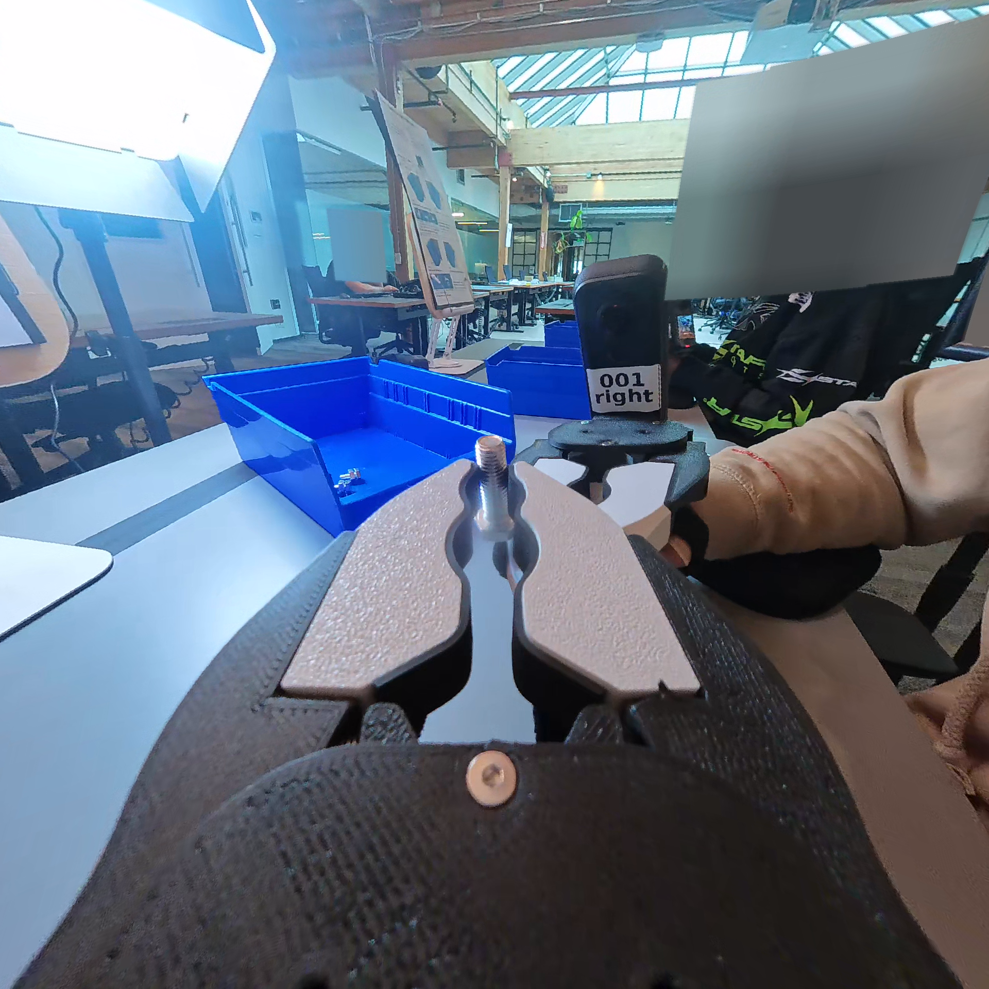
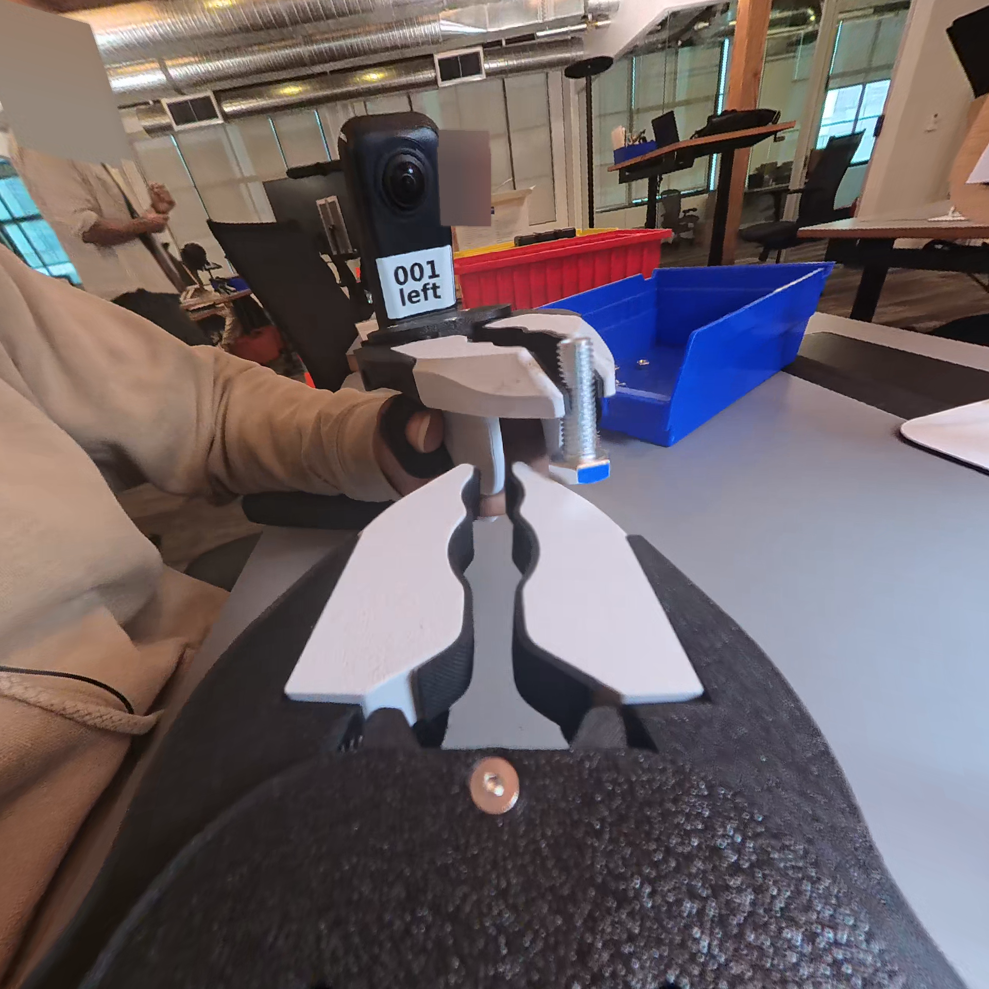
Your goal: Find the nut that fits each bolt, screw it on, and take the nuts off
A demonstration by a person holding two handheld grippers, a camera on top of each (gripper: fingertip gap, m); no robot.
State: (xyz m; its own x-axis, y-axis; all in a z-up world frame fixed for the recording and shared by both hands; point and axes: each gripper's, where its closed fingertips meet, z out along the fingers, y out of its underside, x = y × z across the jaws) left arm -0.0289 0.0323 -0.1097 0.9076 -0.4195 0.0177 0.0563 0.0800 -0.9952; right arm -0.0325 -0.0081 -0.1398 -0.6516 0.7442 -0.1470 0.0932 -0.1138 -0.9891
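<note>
Right wrist view: left gripper point(image 2: 580, 369) clamps a silver threaded bolt point(image 2: 579, 406) upright — right gripper point(image 2: 492, 484) jaws nearly closed, empty.

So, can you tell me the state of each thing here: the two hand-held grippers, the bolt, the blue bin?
Left hand-held gripper: shut on the bolt.
Right hand-held gripper: nearly closed, holds nothing.
Bolt: held upright, head down, thread bare, no nut on it.
Blue bin: front open, on the table, a few small metal parts inside.
</note>
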